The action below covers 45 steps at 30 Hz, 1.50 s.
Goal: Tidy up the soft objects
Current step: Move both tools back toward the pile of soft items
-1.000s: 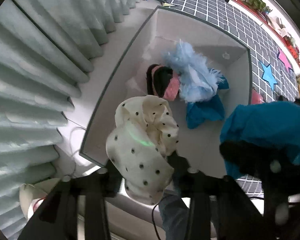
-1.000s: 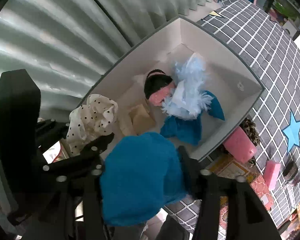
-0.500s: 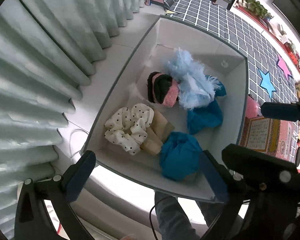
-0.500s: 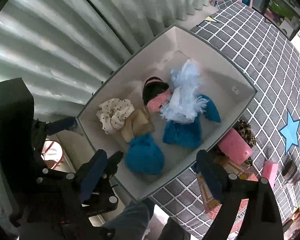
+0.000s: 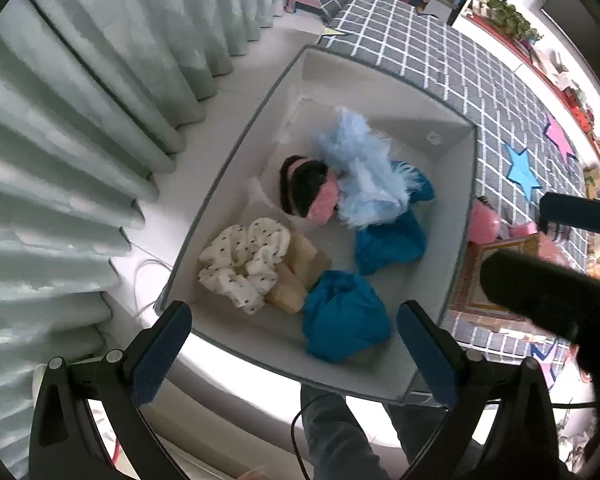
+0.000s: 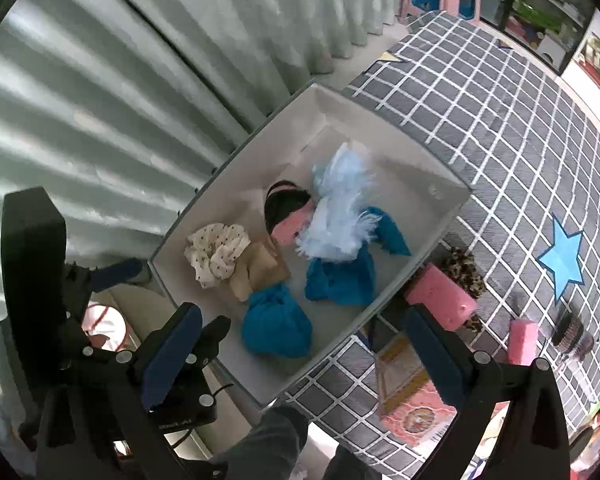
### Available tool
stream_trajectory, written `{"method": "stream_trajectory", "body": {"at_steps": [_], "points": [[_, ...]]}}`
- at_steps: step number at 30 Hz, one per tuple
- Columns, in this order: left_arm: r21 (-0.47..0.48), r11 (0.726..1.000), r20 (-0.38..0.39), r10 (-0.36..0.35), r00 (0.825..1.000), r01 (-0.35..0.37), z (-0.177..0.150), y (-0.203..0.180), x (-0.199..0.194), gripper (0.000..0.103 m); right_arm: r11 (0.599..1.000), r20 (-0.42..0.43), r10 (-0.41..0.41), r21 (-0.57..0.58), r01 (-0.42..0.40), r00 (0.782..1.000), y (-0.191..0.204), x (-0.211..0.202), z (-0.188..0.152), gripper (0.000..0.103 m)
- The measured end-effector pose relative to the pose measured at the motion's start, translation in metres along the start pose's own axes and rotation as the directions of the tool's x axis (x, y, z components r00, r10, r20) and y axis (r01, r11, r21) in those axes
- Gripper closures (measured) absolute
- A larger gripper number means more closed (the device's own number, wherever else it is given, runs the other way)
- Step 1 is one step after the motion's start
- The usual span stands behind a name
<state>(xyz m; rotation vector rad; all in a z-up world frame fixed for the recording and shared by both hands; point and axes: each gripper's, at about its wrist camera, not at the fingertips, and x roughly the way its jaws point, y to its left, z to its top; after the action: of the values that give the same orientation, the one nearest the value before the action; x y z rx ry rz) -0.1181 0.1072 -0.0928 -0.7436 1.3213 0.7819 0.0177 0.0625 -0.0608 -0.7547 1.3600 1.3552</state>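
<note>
Left wrist view: the left claw (image 5: 292, 344) hangs over the near edge of the white box (image 5: 456, 240), jaws spread wide with nothing between them. Inside the box, the polka-dot cloth (image 5: 244, 264) lies at the near-left corner, touching a tan piece (image 5: 304, 276); a blue bundle (image 5: 344, 316) sits just beside that. Right wrist view: the right claw (image 6: 300, 352), its jaws just opening, stands spread and empty above the box's near wall.
</note>
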Motion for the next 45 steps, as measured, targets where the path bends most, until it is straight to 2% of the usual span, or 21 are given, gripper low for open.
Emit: {"method": "stream_trajectory", "body": {"at_steps": [4, 9, 14, 18, 23, 28, 33, 38, 41, 45], "points": [[0.024, 1.0, 0.009, -0.021, 1.0, 0.02, 0.009, -0.012, -0.009, 0.0, 0.999, 0.028, 0.001, 0.052, -0.003, 1.0, -0.024, -0.016, 0.001, 0.001], [0.052, 0.997, 0.0, -0.048, 0.999, 0.048, 0.02, -0.032, -0.013, 0.0, 0.989, 0.063, -0.03, 0.145, 0.02, 0.998, -0.073, -0.036, -0.001, 0.001], [0.098, 0.994, -0.01, -0.052, 0.999, 0.053, 0.025, -0.057, -0.012, 0.0, 0.964, 0.046, -0.055, 0.264, 0.041, 0.997, -0.13, -0.037, -0.01, 0.001], [0.115, 0.991, -0.024, -0.062, 0.998, 0.064, 0.028, -0.071, -0.011, 0.0, 0.943, 0.011, -0.042, 0.33, 0.036, 0.999, -0.163, -0.026, -0.016, 0.001], [0.127, 0.99, -0.036, -0.053, 0.998, 0.057, 0.033, -0.085, -0.009, 0.0, 0.942, -0.054, -0.011, 0.336, 0.028, 0.998, -0.18, -0.001, -0.015, 0.001], [0.115, 0.992, -0.055, -0.041, 0.998, 0.047, 0.036, -0.092, -0.003, 0.0, 0.945, -0.136, 0.099, 0.323, -0.05, 0.986, -0.19, 0.037, -0.007, 0.001], [0.094, 0.995, -0.08, -0.025, 0.996, 0.032, 0.035, -0.095, 0.006, 0.0, 0.942, -0.212, 0.199, 0.312, -0.127, 0.957, -0.192, 0.074, 0.003, 0.001], [0.071, 0.997, -0.097, -0.013, 0.995, 0.02, 0.035, -0.097, 0.011, 0.0, 0.932, -0.288, 0.297, 0.294, -0.211, 0.91, -0.191, 0.108, 0.01, 0.001], [0.06, 0.998, -0.105, -0.014, 0.994, 0.021, 0.036, -0.1, 0.012, 0.0, 0.919, -0.348, 0.366, 0.282, -0.276, 0.863, -0.187, 0.13, 0.013, 0.001], [0.066, 0.998, -0.106, -0.009, 0.994, 0.016, 0.039, -0.108, 0.013, 0.0, 0.907, -0.415, 0.413, 0.267, -0.325, 0.811, -0.179, 0.152, 0.013, 0.001]]}}
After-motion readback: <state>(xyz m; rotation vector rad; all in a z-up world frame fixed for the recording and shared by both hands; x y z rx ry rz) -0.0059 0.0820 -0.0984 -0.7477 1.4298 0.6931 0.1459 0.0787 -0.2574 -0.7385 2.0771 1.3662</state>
